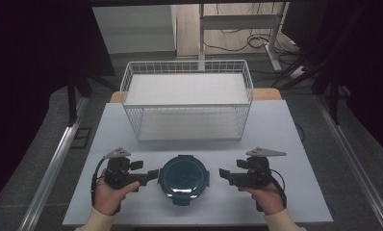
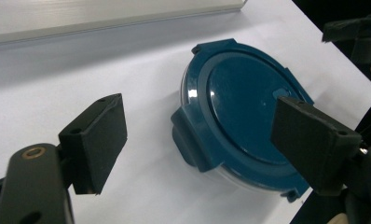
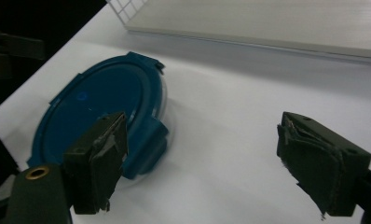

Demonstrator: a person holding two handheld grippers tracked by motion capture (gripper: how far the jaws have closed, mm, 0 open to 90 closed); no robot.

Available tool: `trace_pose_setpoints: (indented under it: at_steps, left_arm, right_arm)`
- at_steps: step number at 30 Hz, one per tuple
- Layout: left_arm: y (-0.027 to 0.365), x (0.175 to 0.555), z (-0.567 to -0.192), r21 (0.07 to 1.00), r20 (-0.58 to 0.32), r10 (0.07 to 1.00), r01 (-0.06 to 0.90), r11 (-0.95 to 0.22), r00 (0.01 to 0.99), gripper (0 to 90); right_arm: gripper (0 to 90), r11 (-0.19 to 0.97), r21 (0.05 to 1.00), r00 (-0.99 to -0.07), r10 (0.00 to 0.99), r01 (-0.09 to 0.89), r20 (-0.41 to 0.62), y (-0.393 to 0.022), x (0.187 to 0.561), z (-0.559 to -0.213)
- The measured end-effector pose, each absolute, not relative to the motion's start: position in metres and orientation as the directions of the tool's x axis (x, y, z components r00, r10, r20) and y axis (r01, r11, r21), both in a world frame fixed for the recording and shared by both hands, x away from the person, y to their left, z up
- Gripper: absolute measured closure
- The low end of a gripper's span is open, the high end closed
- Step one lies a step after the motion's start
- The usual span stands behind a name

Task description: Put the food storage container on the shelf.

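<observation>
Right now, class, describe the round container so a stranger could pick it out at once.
Start at the white wire basket at the back of the white table. In front of it, near the table's front edge, lies the round container. Its dark blue clip-on lid sets it apart.

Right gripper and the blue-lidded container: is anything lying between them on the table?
No. In the high view, bare white table separates the right gripper from the blue-lidded container; the right gripper view shows the same bare stretch.

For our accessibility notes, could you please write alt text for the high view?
A round container with a dark blue clip-on lid sits near the front of a white table, between two hand-held grippers, the left gripper and the right gripper, each pointing at it, neither touching. Behind it stands an empty white wire basket.
</observation>
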State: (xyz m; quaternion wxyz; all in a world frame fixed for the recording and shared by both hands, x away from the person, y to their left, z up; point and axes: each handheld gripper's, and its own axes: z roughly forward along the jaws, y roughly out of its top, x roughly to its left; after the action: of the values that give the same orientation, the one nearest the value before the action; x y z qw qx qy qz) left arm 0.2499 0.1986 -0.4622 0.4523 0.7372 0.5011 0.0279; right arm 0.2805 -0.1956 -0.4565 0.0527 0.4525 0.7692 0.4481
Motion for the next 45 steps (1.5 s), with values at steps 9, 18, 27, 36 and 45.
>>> trace_pose_setpoints:
  at_steps: [9,18,27,36,45]
  left_arm:
    - [0.204,0.250,-0.476,0.659,-0.494,0.734,0.752,-0.036,0.467,15.7]
    - [0.198,0.256,-0.488,0.632,-0.537,0.702,0.774,-0.032,0.467,15.0]
    - [0.189,0.260,-0.503,0.581,-0.581,0.678,0.813,-0.041,0.449,14.9]
    - [0.185,0.264,-0.510,0.560,-0.607,0.663,0.828,-0.034,0.438,15.4]
    - [0.174,0.270,-0.523,0.498,-0.687,0.602,0.867,-0.019,0.408,19.8]
  right_arm:
    - [13.2,0.122,0.681,-0.547,0.703,0.722,0.454,-0.173,0.282,-0.465]
    - [13.2,0.138,0.640,-0.534,0.695,0.756,0.481,-0.150,0.286,-0.481]
    - [13.2,0.120,0.595,-0.506,0.671,0.795,0.541,-0.140,0.282,-0.495]
    - [11.9,0.104,0.547,-0.461,0.679,0.830,0.571,-0.133,0.282,-0.506]
    - [11.9,0.072,0.492,-0.415,0.649,0.867,0.637,-0.126,0.284,-0.515]
